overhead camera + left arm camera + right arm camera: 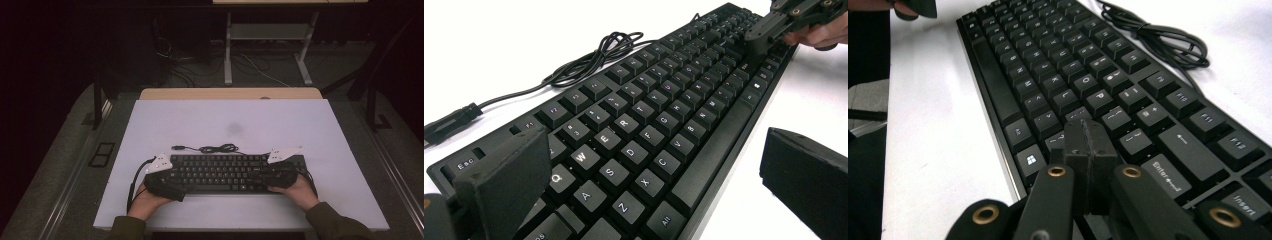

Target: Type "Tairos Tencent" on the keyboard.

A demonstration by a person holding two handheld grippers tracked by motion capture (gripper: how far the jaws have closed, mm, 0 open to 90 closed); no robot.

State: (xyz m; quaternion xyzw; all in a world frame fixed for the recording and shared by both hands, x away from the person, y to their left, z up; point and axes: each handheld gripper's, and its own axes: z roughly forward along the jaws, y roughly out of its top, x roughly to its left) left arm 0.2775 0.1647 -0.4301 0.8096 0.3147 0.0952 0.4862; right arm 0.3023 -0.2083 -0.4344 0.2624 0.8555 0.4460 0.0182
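The right gripper (pixel 1087 145) has its jaws pressed together with nothing between them, the tips down on the keys at the right end of the black keyboard (pixel 225 172), just beside the Enter key (pixel 1168 177); whether they touch a keycap is hard to tell. From above, that gripper is mostly covered by its grey plate and the person's right hand (pixel 295 189).

The left gripper (pixel 649 185) stands wide apart, one jaw over the Esc corner, the other off the near edge above the white table (pixel 220 125). It straddles the left end of the keyboard and grips nothing.

Beyond the keyboard's far edge lies its coiled cable (pixel 215 148); its plug (pixel 446 124) is cut off in the left gripper view. Past the cable the table runs bare to its far edge; on the near side a narrow strip remains.
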